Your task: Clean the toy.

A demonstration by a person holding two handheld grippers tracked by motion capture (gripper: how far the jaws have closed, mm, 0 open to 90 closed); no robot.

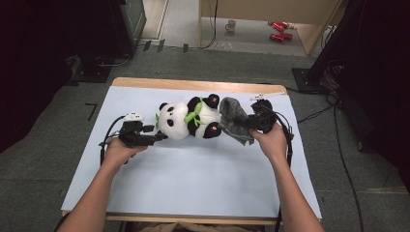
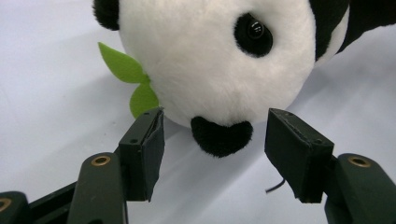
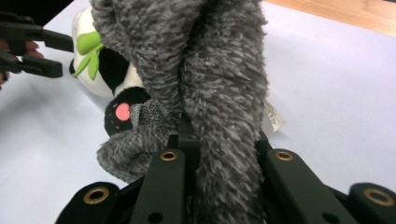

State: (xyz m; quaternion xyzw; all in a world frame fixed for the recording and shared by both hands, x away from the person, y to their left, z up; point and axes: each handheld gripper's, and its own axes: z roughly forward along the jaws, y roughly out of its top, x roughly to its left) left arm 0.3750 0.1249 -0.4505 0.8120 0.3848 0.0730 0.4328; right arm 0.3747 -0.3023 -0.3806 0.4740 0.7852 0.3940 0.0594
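Panda point(image 1: 186, 120) lies mid-table, head left, your left gripper point(image 1: 155, 138) spread wide at its snout, touching nothing. Your right gripper point(image 1: 252, 123) is clamped on the grey sock point(image 1: 234, 118) at its feet. Next, likely steady the head and pull the sock over.

The high view looks down and forward at the whole tabletop point(image 1: 193, 174) from far up. The left gripper view sits very close to the panda point(image 2: 219, 60), low by its face. The right gripper view looks close along the sock point(image 3: 219, 93). All three show the panda.
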